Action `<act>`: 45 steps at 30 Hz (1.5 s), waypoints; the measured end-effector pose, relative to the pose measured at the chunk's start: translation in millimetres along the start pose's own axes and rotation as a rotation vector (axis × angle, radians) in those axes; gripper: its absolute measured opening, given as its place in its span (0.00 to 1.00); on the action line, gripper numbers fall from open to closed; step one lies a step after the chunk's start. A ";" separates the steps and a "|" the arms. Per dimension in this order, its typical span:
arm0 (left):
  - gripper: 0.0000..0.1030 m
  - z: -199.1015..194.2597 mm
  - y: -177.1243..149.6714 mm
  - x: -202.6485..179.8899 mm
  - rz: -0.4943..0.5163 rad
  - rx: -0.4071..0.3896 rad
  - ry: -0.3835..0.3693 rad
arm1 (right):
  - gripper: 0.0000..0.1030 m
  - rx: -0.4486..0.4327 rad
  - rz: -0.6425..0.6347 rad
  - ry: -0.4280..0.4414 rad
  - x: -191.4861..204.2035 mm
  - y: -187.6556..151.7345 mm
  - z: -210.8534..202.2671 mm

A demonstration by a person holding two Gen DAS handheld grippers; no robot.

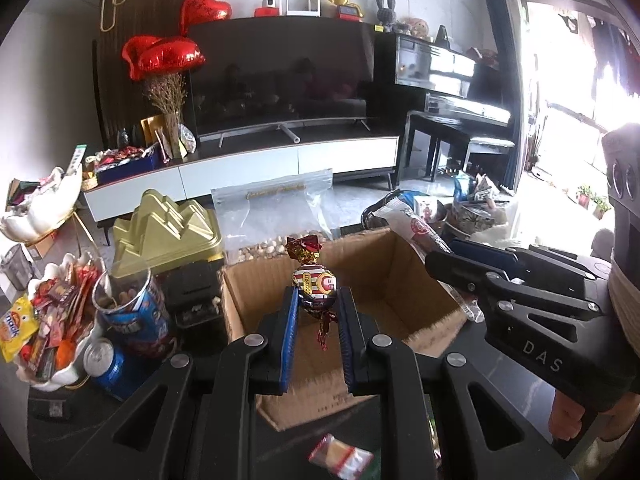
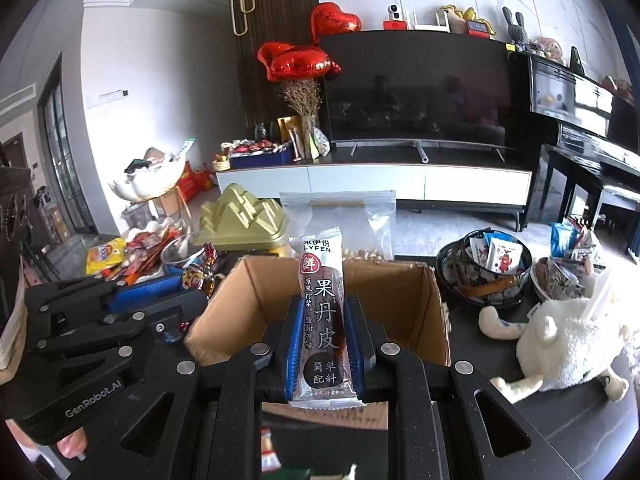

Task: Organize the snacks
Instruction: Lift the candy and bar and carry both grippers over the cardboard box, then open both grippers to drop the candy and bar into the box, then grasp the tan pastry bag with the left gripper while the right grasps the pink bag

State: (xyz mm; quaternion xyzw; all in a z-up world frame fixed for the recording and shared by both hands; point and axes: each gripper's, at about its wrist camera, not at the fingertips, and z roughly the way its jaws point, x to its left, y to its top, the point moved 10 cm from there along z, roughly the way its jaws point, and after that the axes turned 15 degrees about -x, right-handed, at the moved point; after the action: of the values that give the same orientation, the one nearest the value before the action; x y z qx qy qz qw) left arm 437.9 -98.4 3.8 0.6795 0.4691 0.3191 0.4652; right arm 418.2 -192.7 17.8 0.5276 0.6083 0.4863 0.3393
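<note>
An open cardboard box (image 1: 380, 264) (image 2: 434, 312) stands on the dark table in front of both grippers. My left gripper (image 1: 318, 306) is shut on a foil-wrapped candy (image 1: 316, 284) and holds it upright over the box's near edge. My right gripper (image 2: 322, 316) is shut on a long clear-wrapped fruit-leather bar (image 2: 322, 308), upright above the box. In the left wrist view the right gripper (image 1: 444, 258) comes in from the right with the bar (image 1: 416, 228). In the right wrist view the left gripper (image 2: 192, 288) is at the left with the candy (image 2: 198, 276).
A white dish of snack packets (image 1: 52, 320), a blue can (image 1: 108, 364) and a tub (image 1: 132, 304) stand left of the box. A gold tin (image 1: 168, 232) and a clear zip bag (image 1: 276, 208) lie behind it. A dark bowl of packets (image 2: 484, 272) and a white plush toy (image 2: 560, 344) are at the right. A small wrapped snack (image 1: 340, 456) lies near.
</note>
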 end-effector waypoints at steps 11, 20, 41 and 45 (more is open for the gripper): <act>0.45 -0.4 -7.5 10.5 -0.023 0.006 0.082 | 0.36 -0.019 -0.032 -0.073 -13.5 -4.0 8.8; 0.52 -53.0 -9.0 -1.2 -0.067 -0.019 0.069 | 0.39 -0.020 -0.018 -0.042 4.3 -9.6 -38.4; 0.66 -143.8 -38.1 -56.9 -0.002 -0.069 0.002 | 0.62 -0.033 -0.007 -0.050 17.6 -44.1 -148.4; 0.68 -152.5 -48.5 -66.4 0.011 -0.070 -0.009 | 0.64 -0.026 -0.007 -0.060 16.6 -57.0 -163.0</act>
State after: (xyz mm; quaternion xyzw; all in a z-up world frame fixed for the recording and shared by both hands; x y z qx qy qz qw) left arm 265.1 -103.5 14.2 0.6667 0.4519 0.3349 0.4889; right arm 245.9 -213.0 13.6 0.5356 0.5932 0.4768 0.3659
